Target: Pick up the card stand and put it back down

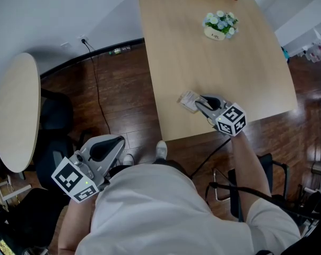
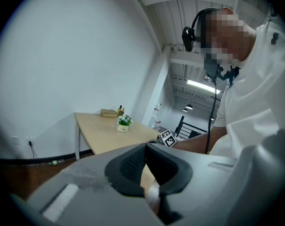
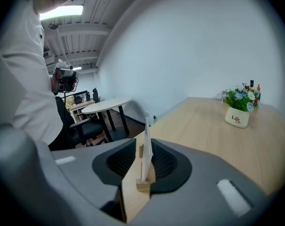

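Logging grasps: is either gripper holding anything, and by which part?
Nothing looks held. The card stand stands on the table between the right gripper's open jaws; the left gripper is shut, empty.

- The white flower pot (image 3: pixel 237 117) on my bench (image 3: pixel 199 126) carries the word "Life" in dark script.
- A smaller line beneath it is too tiny to read.
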`<state>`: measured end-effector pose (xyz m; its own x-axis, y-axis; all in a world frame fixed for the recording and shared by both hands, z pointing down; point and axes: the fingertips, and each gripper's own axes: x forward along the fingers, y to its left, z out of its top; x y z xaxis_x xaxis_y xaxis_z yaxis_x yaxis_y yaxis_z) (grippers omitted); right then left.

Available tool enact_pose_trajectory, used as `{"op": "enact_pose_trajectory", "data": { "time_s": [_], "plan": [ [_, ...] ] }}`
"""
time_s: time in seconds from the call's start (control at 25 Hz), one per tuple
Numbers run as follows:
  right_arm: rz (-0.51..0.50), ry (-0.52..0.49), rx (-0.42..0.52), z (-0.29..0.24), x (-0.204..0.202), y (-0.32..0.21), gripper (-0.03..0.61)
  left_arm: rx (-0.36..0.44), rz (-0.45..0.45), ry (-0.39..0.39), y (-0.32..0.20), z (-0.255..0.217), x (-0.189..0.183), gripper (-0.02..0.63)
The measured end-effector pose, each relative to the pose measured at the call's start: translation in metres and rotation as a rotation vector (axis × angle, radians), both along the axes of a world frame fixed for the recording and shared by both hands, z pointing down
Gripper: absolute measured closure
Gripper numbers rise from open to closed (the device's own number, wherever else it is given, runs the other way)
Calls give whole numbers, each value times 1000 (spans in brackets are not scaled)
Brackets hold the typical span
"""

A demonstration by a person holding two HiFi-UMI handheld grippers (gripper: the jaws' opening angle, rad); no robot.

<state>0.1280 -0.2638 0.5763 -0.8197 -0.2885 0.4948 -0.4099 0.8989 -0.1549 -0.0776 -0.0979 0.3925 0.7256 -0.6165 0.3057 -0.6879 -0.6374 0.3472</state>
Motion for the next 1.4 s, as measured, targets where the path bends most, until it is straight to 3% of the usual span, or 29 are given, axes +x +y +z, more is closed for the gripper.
{"op": "enact_pose_trajectory", "data": {
  "time_s": [0.2, 0.44, 0.72, 0.92, 1.16, 1.4],
  "plan": [
    [88, 7, 47, -17, 4, -5, 454, 8, 29, 14, 7, 0, -12, 620],
    [296, 23, 136, -58, 18, 7, 445, 28, 102, 40, 19, -4, -35, 620],
    [509, 37, 164, -86, 10, 100, 445, 72, 212, 71, 45, -4, -79, 620],
    [669, 2, 102, -84, -3, 191, 445, 69, 292, 91, 75, 5, -107, 620],
    [727, -26, 14, -77, -62, 293, 445, -20, 359, 87, 108, 43, -142, 620],
    [720, -54, 63, -105, -75, 338, 445, 14, 392, 74, 127, 38, -127, 620]
  ]
}}
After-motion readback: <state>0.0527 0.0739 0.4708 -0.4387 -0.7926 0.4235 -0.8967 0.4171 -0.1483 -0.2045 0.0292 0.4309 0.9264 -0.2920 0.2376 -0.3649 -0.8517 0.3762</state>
